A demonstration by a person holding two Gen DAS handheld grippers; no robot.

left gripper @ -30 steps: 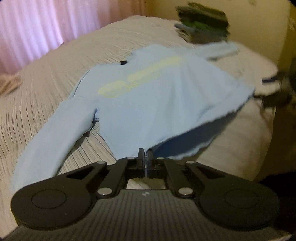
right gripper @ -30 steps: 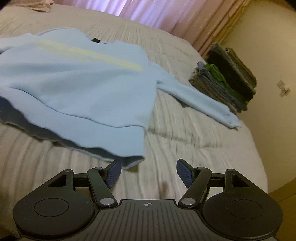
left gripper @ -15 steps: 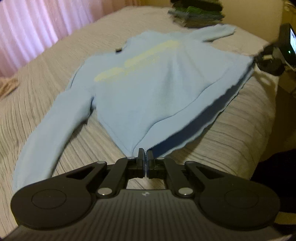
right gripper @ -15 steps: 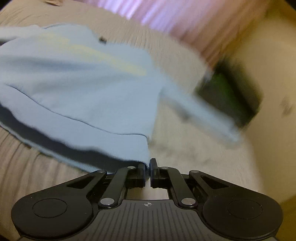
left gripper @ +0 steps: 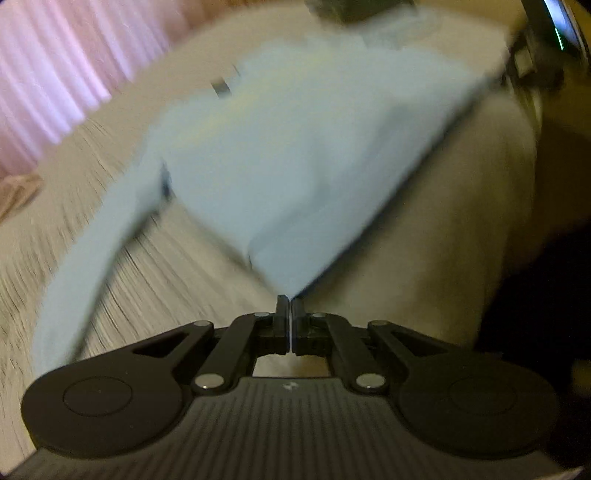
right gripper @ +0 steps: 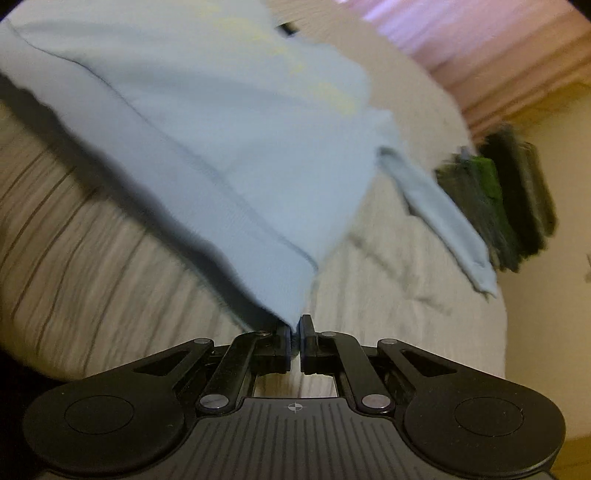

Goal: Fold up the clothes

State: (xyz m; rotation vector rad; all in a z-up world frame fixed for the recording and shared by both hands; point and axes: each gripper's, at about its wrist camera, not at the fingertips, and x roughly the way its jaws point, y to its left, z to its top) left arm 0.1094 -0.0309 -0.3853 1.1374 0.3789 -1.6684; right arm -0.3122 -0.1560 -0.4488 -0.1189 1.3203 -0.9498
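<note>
While both views were smeared by motion blur, the following could be made out, left to right.

Left wrist view:
- Pink curtain (left gripper: 55, 74), at 10 o'clock, pleated.
- Bed (left gripper: 155, 273), covered in a beige ribbed spread, filling most of the frame.
- Light blue sweatshirt (left gripper: 295, 166), front side up with a faint yellow print near the chest; one sleeve trailed toward 8 o'clock over the spread, and the hem edge ran taut from 6 o'clock up toward 1 o'clock, lifted off the bed.
- Left gripper (left gripper: 290, 310), at 6 o'clock; jaws pressed together on the near hem corner of the sweatshirt.
- Dark device with a small green light (left gripper: 546, 48), at 1 o'clock, touching the far hem corner; too blurred to identify with certainty.

Right wrist view:
- Bed (right gripper: 92, 258), ribbed spread, at 9 o'clock and below the garment.
- Light blue sweatshirt (right gripper: 221, 129), spreading from 6 o'clock to 11 o'clock, hem band raised clear of the spread with shadow beneath.
- Right gripper (right gripper: 294, 332), at 6 o'clock; jaws closed on the hem corner, fabric pinched between them.
- Sleeve of the sweatshirt, lying on the bed toward 3 o'clock.
- Stack of folded dark clothes (right gripper: 509, 199), at 3 o'clock, just beyond the sleeve cuff, one green layer visible.
- Pink curtain (right gripper: 461, 29), at 1 o'clock.
</note>
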